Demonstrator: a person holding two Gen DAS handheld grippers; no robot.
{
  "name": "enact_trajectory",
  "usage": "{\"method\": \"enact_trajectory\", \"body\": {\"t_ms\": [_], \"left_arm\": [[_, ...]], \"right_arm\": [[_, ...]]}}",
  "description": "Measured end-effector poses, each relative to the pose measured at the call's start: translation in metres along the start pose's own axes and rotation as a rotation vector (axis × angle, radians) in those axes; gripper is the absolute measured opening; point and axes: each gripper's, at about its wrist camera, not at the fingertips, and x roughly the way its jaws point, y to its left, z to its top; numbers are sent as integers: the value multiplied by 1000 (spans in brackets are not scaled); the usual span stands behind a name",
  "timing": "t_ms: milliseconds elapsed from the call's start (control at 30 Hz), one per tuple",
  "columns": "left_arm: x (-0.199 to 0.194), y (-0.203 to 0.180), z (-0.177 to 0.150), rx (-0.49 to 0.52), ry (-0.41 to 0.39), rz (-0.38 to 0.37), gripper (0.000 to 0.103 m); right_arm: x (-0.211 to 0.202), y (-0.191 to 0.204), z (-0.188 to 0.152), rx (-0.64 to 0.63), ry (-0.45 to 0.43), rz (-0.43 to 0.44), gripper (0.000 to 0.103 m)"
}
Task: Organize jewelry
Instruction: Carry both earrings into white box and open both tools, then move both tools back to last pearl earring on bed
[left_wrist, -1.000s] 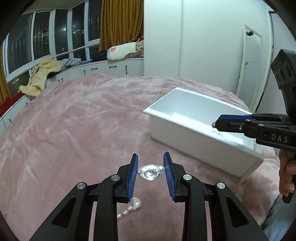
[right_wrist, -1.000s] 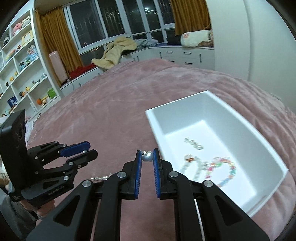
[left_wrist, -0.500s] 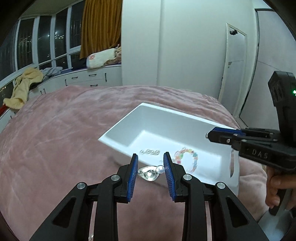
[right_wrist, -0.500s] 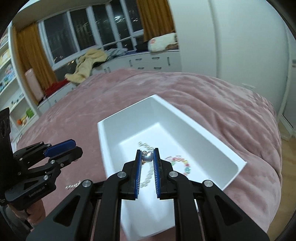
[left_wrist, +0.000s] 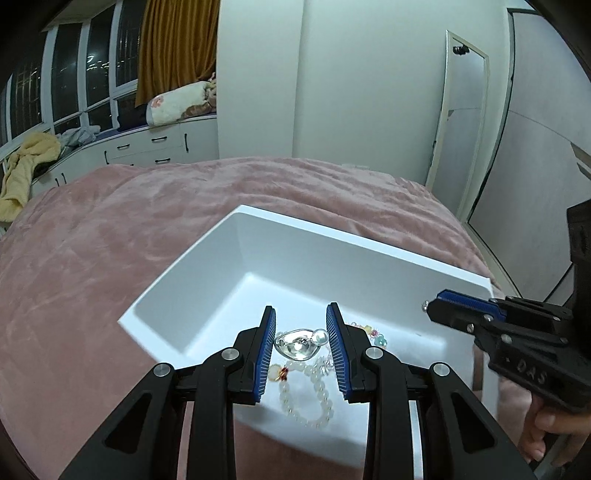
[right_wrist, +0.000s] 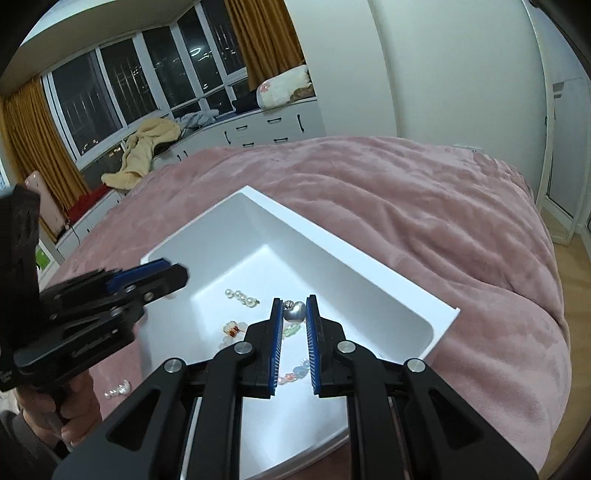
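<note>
The left claw (left_wrist: 300, 341) pinches a clear, drop-shaped pendant (left_wrist: 296, 344) with a small pearl at its side, its blue pads (left_wrist: 266, 347) pressed on the piece from both sides. It points downward at a slant over the near end of the white tray (left_wrist: 236, 240), so the pendant hangs above the tray's floor. Below it in the tray lie a white bead bracelet (left_wrist: 310, 398) and a pastel bead bracelet (left_wrist: 373, 332).

The right claw (right_wrist: 294, 312) is nearly pressed together on a small silver heart charm (right_wrist: 294, 311), held at the very tips of its pads (right_wrist: 277, 325). It too slants downward over the tray (right_wrist: 354, 258), with the charm above the tray's middle. On the floor beneath are a short row of pearls (right_wrist: 242, 297), a small red and cream piece (right_wrist: 232, 328) and the pastel bracelet (right_wrist: 295, 373).

In the left wrist view the right claw reaches in from the right edge, its side bearing raised letters that read "DAS" (left_wrist: 532, 370); a hand (left_wrist: 550, 435) grips its handle below. In the right wrist view the left claw comes in from the left, a hand (right_wrist: 74, 417) under it.

The tray sits on a pink bedspread (right_wrist: 424, 192). A few loose pearls (right_wrist: 118, 389) lie on the bedspread just beside the tray's near left edge.
</note>
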Motion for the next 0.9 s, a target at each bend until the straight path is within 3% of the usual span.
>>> {"method": "enact_trajectory", "body": {"t_ms": [367, 400, 467, 533, 600, 767, 833, 900], "left_arm": [[39, -9, -4, 20, 53, 1, 35], [39, -9, -4, 18, 51, 2, 38], [37, -8, -2, 13, 46, 10, 43], [32, -6, 0, 9, 34, 28, 51], [23, 0, 2, -14, 19, 36, 59], [-8, 17, -3, -58, -16, 70, 74], [-24, 21, -8, -58, -25, 85, 92], [-43, 26, -17, -68, -52, 117, 97]], "right_arm": [[13, 22, -7, -119, -4, -31, 13], [14, 24, -7, -128, -2, -38, 17], [12, 26, -8, -142, -16, -35, 36], [7, 25, -9, -140, -49, -56, 69], [1, 19, -8, -113, -81, -40, 83], [-14, 18, -5, -113, -140, -67, 94], [-16, 20, -3, -129, -144, -85, 98], [-23, 26, -2, -155, -157, -76, 98]]}}
